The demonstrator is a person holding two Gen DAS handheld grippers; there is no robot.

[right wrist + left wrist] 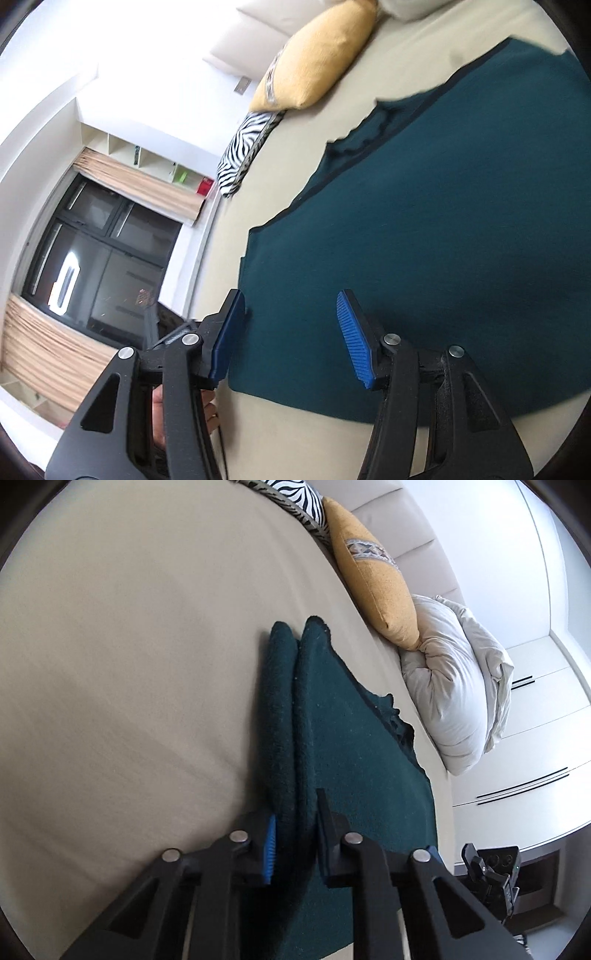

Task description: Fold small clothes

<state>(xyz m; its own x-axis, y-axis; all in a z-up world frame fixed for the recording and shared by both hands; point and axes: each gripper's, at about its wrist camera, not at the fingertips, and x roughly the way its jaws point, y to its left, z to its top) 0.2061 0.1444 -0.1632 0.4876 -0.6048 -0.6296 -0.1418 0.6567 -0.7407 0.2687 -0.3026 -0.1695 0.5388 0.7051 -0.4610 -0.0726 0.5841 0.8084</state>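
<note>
A dark teal garment [354, 738] lies on a beige bed [129, 646]. In the left wrist view my left gripper [295, 838] is shut on a bunched fold of its edge, which runs forward between the blue-padded fingers [270, 849]. In the right wrist view the garment [443, 221] lies spread flat, its neckline toward the pillows. My right gripper [291, 332] is open and empty, just above the garment's near corner, one finger on each side of its edge.
A yellow cushion [373, 576], a zebra-print cushion [295, 498] and a bunched white duvet [450, 679] lie along the headboard. White wardrobes [535, 738] stand beyond the bed. A dark window [99, 258] and wall shelves [155, 162] show past the bed's edge.
</note>
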